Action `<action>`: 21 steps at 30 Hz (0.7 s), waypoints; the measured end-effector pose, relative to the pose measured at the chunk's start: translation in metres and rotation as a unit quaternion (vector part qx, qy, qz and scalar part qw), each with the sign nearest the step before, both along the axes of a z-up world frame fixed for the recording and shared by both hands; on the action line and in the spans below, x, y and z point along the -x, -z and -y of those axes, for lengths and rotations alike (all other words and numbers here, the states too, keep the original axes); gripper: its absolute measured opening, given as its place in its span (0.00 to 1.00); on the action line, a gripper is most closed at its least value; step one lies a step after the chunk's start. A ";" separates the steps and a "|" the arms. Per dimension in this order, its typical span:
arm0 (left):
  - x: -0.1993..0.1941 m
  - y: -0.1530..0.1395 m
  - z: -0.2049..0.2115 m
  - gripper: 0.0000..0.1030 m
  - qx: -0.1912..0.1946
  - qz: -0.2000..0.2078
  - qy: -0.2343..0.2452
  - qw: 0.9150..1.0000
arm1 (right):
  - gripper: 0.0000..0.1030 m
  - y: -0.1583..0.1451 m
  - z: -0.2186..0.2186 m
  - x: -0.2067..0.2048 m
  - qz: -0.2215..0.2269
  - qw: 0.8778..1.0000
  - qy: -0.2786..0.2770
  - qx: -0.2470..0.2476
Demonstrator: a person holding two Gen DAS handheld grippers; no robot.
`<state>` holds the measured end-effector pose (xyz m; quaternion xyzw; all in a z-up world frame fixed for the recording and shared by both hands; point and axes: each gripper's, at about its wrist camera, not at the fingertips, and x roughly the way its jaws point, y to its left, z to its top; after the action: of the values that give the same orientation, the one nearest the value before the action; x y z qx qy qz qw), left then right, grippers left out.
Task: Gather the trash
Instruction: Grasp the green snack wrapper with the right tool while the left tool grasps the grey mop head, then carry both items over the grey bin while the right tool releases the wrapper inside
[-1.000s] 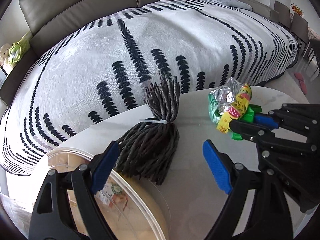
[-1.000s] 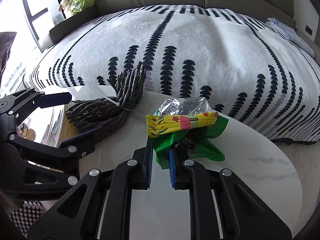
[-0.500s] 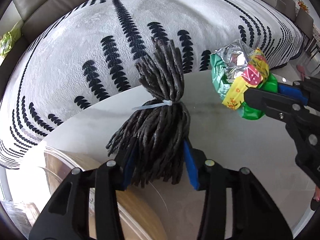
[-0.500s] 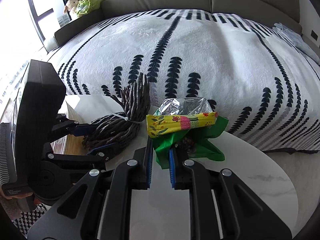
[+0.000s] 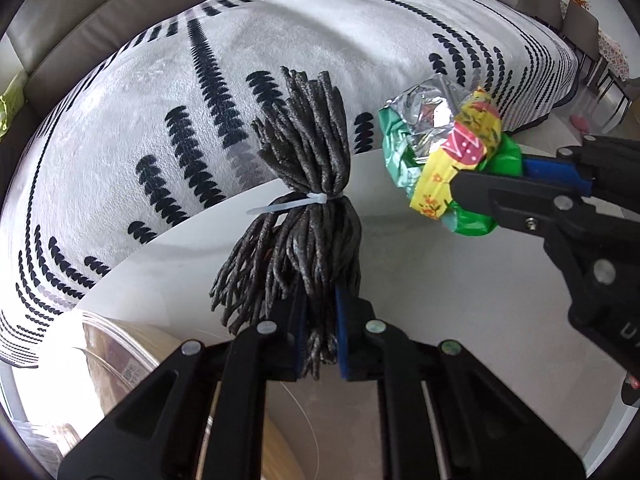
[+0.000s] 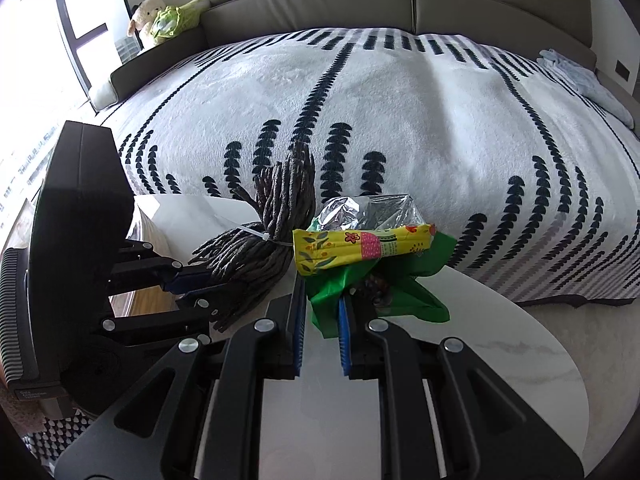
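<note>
A dark grey yarn bundle (image 5: 308, 160), tied with a white zip tie, lies on the white round table (image 5: 400, 280). My left gripper (image 5: 320, 312) is closing its jaws on the bundle's lower strands, and the blue pads press on them from both sides. In the right wrist view the same bundle (image 6: 256, 256) lies left of centre, with the left gripper (image 6: 192, 284) on its near end. My right gripper (image 6: 320, 304) is shut on a wad of wrappers (image 6: 360, 244): green plastic, a yellow flowered packet and silver foil. The left wrist view shows that wad (image 5: 444, 136) held just above the table by the right gripper (image 5: 500, 176).
A clear round container (image 5: 108, 344) with a wooden base stands at the table's near left edge. Beyond the table a sofa is covered by a white blanket (image 6: 400, 120) with black patterns. A plush toy (image 6: 152, 16) sits on the sofa arm, and dining chairs (image 5: 576, 20) stand far right.
My left gripper came forward and down over the yarn bundle, and its wide-open jaws closed onto the lower strands. The right gripper stayed put, holding the wrappers.
</note>
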<state>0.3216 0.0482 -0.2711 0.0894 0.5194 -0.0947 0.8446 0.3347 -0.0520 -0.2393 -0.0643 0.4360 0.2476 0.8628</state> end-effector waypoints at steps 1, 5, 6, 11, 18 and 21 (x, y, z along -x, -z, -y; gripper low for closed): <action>0.001 -0.002 0.002 0.12 0.002 0.003 0.002 1.000 | 0.13 0.000 0.003 0.002 0.002 1.000 0.002 0.000; 0.013 -0.010 0.011 0.12 0.014 0.010 0.007 1.000 | 0.13 -0.004 0.019 0.010 0.004 1.000 0.013 -0.008; 0.017 -0.012 0.013 0.12 0.017 0.012 0.008 1.000 | 0.13 -0.005 0.024 0.013 0.004 1.000 0.016 -0.010; 0.034 -0.019 0.027 0.12 0.020 0.013 0.015 1.000 | 0.13 -0.011 0.056 0.029 0.009 0.999 0.035 -0.012; 0.061 -0.027 0.068 0.12 0.024 0.013 0.050 0.998 | 0.13 -0.016 0.116 0.063 0.009 0.998 0.068 -0.010; 0.074 -0.030 0.095 0.12 0.031 0.013 0.069 0.997 | 0.13 -0.018 0.145 0.080 0.011 0.996 0.083 -0.007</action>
<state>0.2479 -0.0471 -0.2408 0.1005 0.4977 -0.1676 0.8450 0.2542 -0.1967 -0.2209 -0.0245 0.4289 0.1770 0.8855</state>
